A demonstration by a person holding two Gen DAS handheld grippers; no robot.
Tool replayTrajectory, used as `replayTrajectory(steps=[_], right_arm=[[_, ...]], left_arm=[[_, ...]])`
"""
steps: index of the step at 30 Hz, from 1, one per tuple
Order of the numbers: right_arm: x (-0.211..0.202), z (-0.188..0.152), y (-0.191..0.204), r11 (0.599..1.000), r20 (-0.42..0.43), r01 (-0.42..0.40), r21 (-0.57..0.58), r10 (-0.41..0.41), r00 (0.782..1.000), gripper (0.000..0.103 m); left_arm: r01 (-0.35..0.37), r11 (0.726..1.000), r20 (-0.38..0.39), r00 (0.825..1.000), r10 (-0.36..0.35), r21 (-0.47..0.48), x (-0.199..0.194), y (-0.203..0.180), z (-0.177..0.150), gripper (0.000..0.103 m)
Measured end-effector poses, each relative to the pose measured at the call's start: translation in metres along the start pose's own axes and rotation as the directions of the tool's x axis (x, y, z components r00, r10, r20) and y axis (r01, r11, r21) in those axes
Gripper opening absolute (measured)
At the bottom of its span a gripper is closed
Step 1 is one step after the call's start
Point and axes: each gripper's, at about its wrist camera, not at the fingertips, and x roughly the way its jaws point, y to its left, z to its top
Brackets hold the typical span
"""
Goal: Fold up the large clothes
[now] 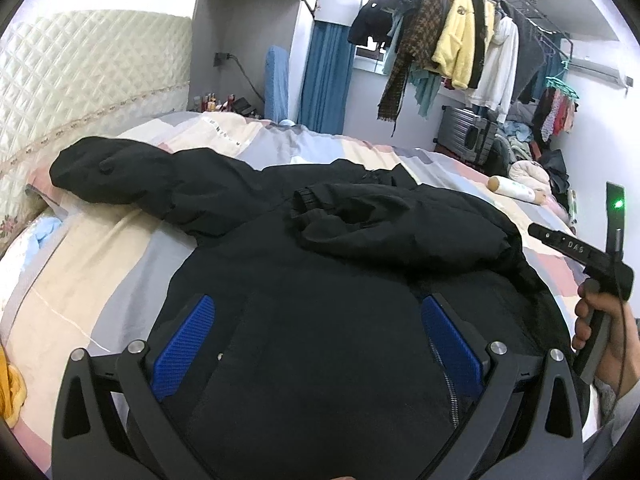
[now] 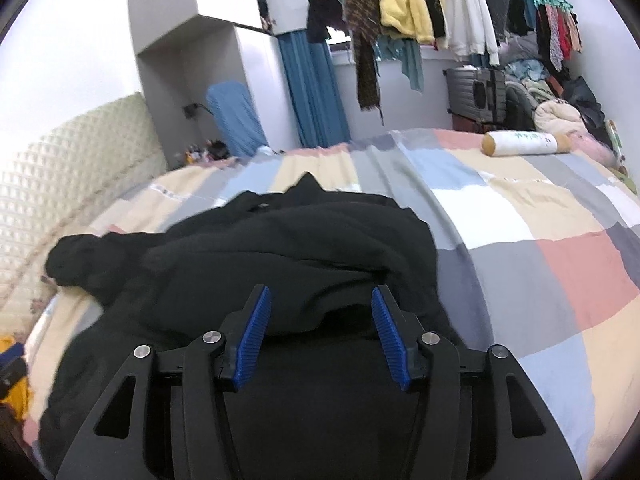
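A large black padded jacket (image 1: 320, 280) lies spread on the bed. One sleeve (image 1: 132, 176) stretches out to the far left. The other sleeve (image 1: 380, 220) is folded across the body. My left gripper (image 1: 316, 312) is wide open and empty, low over the jacket's front near its zipper (image 1: 444, 376). In the right wrist view the jacket (image 2: 280, 248) fills the near left. My right gripper (image 2: 320, 300) is open and empty, just above the jacket's near edge. The right gripper body and the hand holding it show in the left wrist view (image 1: 592, 268).
The bed has a patchwork quilt (image 2: 540, 248) and a quilted headboard (image 1: 80, 80) at the left. A white cylindrical bolster (image 2: 524, 144) lies at the far right. A loaded clothes rack (image 1: 460, 40) and a suitcase (image 2: 476, 92) stand beyond the bed. A yellow cloth (image 1: 10, 392) lies at the near left.
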Motion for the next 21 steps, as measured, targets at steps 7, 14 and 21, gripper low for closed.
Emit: replayTrajectory(steps=[7, 14, 21], right_arm=[[-0.04, -0.018, 0.036, 0.997, 0.029, -0.068, -0.04, 0.069, 0.997, 0.051], [-0.092, -0.032, 0.057, 0.989, 0.085, -0.102, -0.111, 0.112, 0.99, 0.051], [-0.143, -0.051, 0.065, 0.979, 0.145, -0.133, -0.153, 0.156, 0.977, 0.052]], left_arm=[[0.013, 1.0, 0.03, 0.999, -0.013, -0.003, -0.022, -0.005, -0.004, 0.103], [0.016, 0.999, 0.069, 0.998, -0.014, -0.033, -0.042, -0.001, -0.008, 0.103], [0.015, 0.999, 0.09, 0.996, -0.012, -0.029, -0.05, -0.008, -0.013, 0.103]])
